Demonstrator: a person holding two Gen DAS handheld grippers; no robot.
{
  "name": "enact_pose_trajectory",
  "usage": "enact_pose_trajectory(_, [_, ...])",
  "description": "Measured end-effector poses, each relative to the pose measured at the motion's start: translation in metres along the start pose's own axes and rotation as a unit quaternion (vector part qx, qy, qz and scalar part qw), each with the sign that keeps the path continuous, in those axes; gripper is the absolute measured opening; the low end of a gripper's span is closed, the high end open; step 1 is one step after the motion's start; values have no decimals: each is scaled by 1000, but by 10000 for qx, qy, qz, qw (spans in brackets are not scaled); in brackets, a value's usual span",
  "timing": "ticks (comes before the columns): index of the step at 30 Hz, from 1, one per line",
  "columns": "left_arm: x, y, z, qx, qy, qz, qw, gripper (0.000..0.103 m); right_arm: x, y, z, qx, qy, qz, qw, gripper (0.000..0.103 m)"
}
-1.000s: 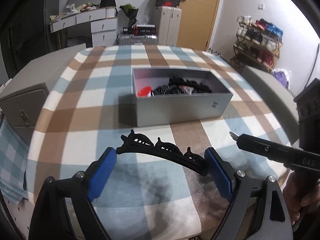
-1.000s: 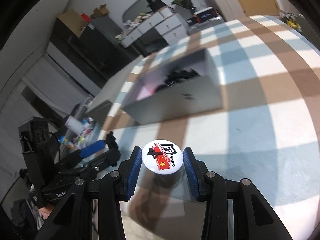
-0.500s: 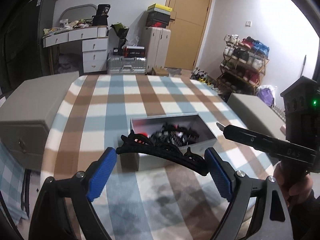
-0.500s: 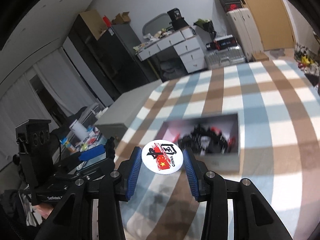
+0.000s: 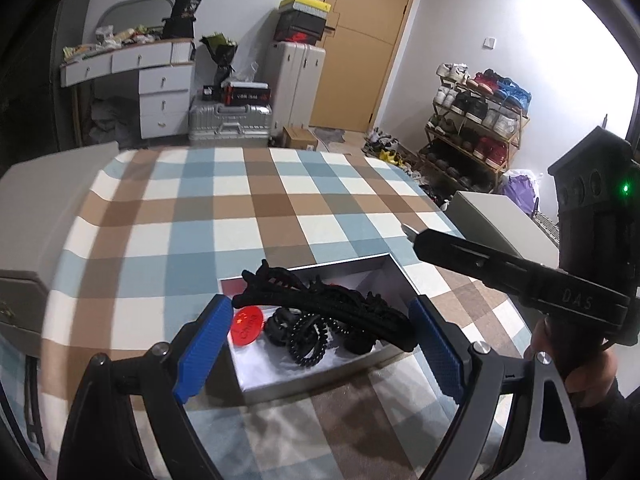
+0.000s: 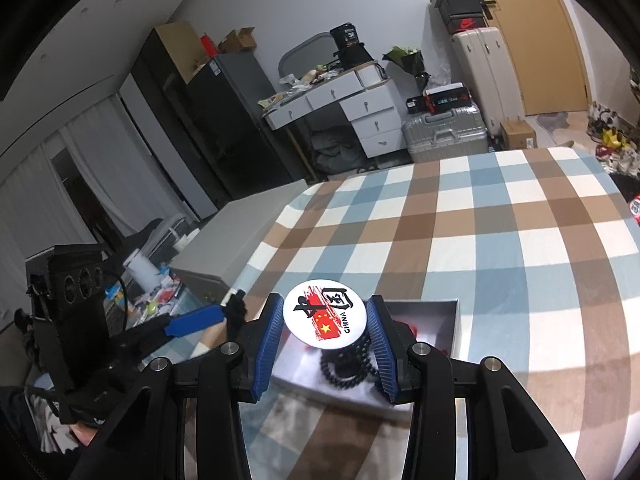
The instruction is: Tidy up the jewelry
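Left hand-held gripper [image 5: 320, 334] grasping a black headband [image 5: 320, 304] and right hand-held gripper [image 6: 326, 338] clenched on a round badge [image 6: 323, 313] hover over the open grey box [image 5: 394, 354]; letting go off-centre could drop either piece onto the checked surface [image 5: 256, 200].

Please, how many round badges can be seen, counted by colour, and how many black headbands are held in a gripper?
White round badge, held in the right gripper: 1
Red round badge, lying in the grey box: 1
Black headband, held in the left gripper: 1
Total: 3
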State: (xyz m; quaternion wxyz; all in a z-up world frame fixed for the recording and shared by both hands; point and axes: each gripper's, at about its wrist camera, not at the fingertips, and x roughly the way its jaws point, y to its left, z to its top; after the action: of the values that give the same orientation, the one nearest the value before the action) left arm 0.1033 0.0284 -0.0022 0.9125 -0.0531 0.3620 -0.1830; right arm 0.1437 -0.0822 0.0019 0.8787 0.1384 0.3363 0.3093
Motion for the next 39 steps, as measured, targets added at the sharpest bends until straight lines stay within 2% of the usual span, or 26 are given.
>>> enact_pose_trajectory(6, [20,2,-2,138,162,19,9998,86,27,-23,-3,-8,212,3,9998,42])
enact_pose_trajectory(11, [33,6,-3,63,303,-34,9995,86,42,-38,-10,94,353,95,9993,42])
enact_pose_trajectory(20, [41,1,2,296,386,-37,9988,86,45,-43,-15,-11,170,233,9996,43])
enact_pose_trajectory(31, [41,6,4,161,326,-42,9993,87,40,-32,-14,-205,104,142,9996,43])
enact_pose_trajectory(32, [42,6,4,153,338,8,9993,87,39,-32,-14,-193,83,157,9997,44])
enact_pose_trajectory(34, [41,8,4,147,361,126,9992,87,36,-32,-14,-150,31,122,9998,56])
enact_pose_trajectory(36, [40,9,4,148,364,56,9992,87,34,-34,-15,-86,-19,88,9999,67])
enact_pose_trajectory(39, [36,9,2,187,318,153,9992,87,26,-31,-14,-60,-122,52,9999,68])
